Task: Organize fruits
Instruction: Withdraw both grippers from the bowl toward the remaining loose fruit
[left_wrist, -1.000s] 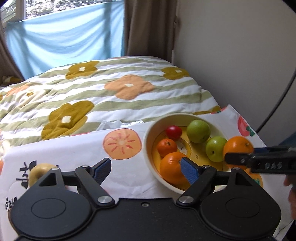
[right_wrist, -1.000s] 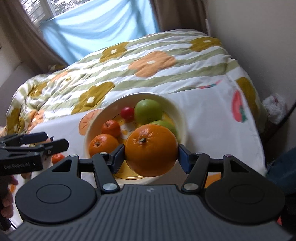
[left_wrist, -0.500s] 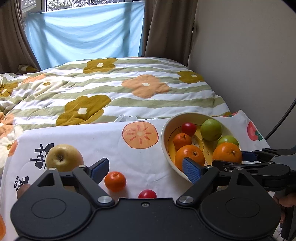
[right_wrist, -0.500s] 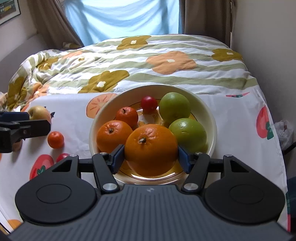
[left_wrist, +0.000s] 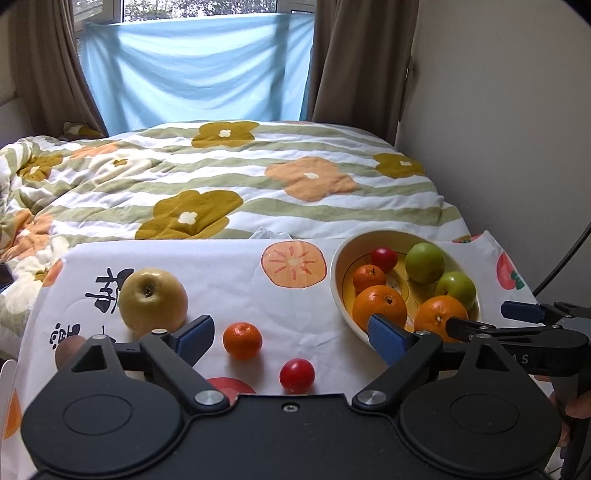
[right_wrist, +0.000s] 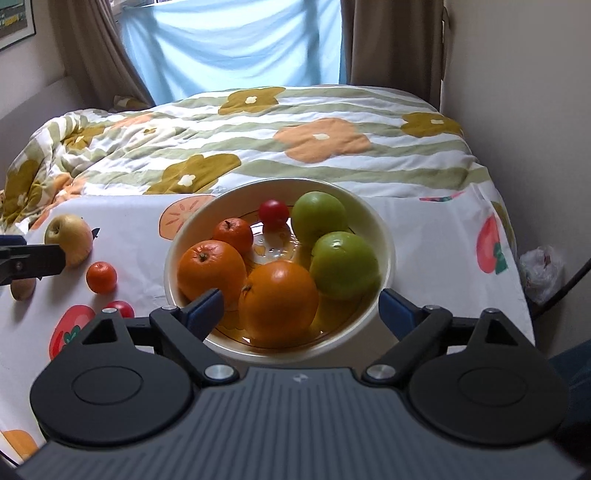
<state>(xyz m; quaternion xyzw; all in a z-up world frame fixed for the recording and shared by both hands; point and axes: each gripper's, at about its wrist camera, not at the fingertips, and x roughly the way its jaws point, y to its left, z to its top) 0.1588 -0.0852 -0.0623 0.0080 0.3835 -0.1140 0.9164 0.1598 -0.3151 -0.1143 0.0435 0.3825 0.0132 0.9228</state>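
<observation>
A cream bowl (right_wrist: 384, 236) (left_wrist: 338, 284) holds two oranges (right_wrist: 279, 299) (right_wrist: 211, 271), two green apples (right_wrist: 343, 269) (right_wrist: 319, 218), a small tangerine (right_wrist: 233, 233) and a red cherry tomato (right_wrist: 273, 213). My right gripper (right_wrist: 301, 308) is open and empty, its fingers either side of the near orange at the bowl's front rim. My left gripper (left_wrist: 291, 338) is open and empty, low over the cloth. Between and just beyond its fingers lie a loose tangerine (left_wrist: 242, 340) and a red tomato (left_wrist: 297, 374). A yellow apple (left_wrist: 152, 299) sits at the left.
The fruit-print tablecloth (left_wrist: 221, 273) covers the table; a brown fruit (left_wrist: 68, 350) lies at its left edge. A flowered striped quilt (left_wrist: 221, 184) on the bed lies behind. A wall (left_wrist: 498, 129) stands at the right, with a white bag (right_wrist: 541, 267) on the floor.
My right gripper has opened and let go of the orange, which now rests in the bowl's front. My left gripper has swung left, bringing the loose tangerine, tomato and yellow apple into view.
</observation>
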